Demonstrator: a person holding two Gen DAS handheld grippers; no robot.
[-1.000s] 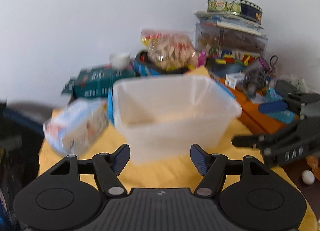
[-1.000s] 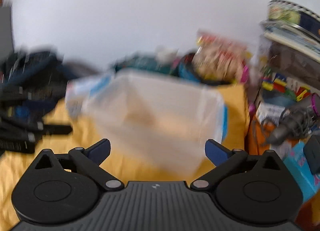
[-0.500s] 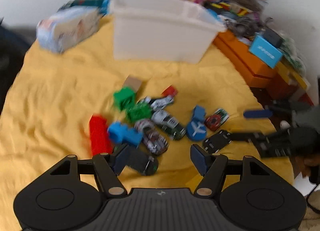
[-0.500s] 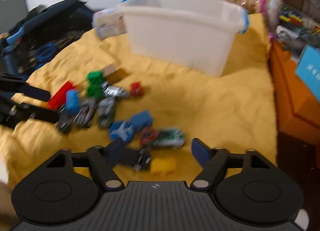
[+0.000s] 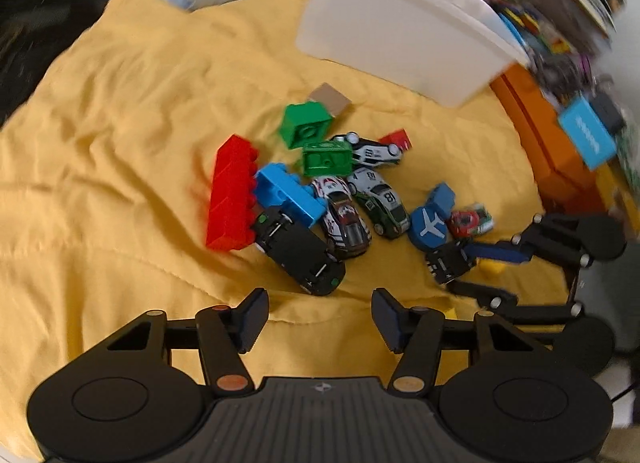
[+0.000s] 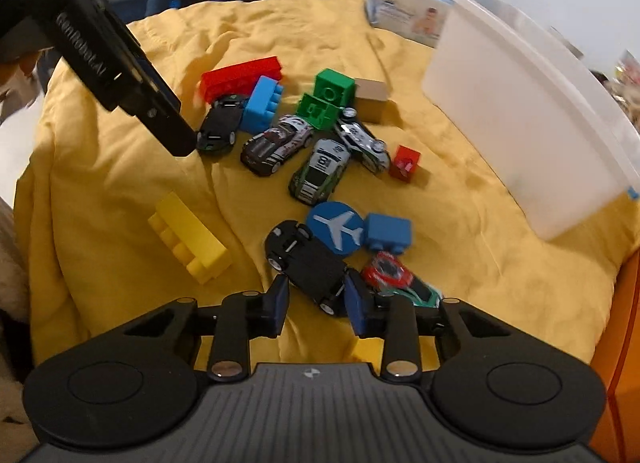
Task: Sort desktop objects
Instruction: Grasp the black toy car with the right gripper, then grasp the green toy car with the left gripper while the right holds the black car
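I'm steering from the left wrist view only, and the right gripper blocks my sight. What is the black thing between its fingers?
Observer: An upturned black toy car, wheels up, with one end between the fingers of the right gripper.
Operator: Anything yellow near it?
Observer: A long yellow brick lies on the cloth to the car's left in the right wrist view, apart from it.
Operator: And under the gripper?
Observer: A small yellow block shows just beneath its right finger.
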